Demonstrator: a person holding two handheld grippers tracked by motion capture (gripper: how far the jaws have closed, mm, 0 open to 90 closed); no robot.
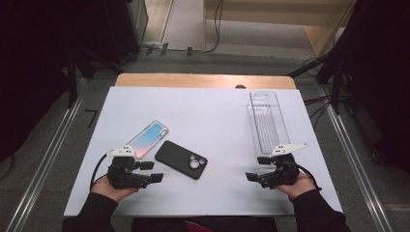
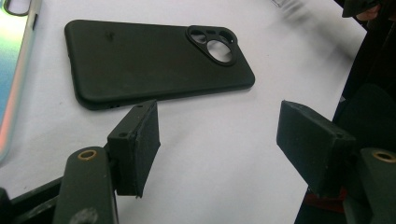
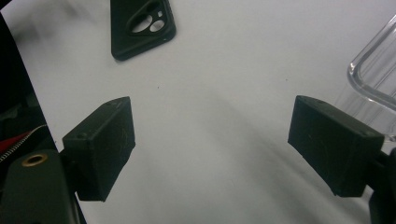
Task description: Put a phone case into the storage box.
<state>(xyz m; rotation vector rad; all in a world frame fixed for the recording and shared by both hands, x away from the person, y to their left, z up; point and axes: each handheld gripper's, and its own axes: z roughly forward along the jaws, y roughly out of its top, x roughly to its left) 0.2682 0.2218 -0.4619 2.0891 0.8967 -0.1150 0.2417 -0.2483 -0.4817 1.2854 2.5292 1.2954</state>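
Both grippers rest at the table's near edge, ready to start: the left gripper [image 1: 151, 171] gapes empty just beside the black phone case [image 1: 181, 159]. The right gripper [image 1: 257, 169] also stands wide, holding nothing, just near of the clear tray [image 1: 267, 123] at far right.

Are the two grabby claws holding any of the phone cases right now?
No, nothing is held. The left gripper and the right gripper both stand open over bare white table, near the matte black phone case.
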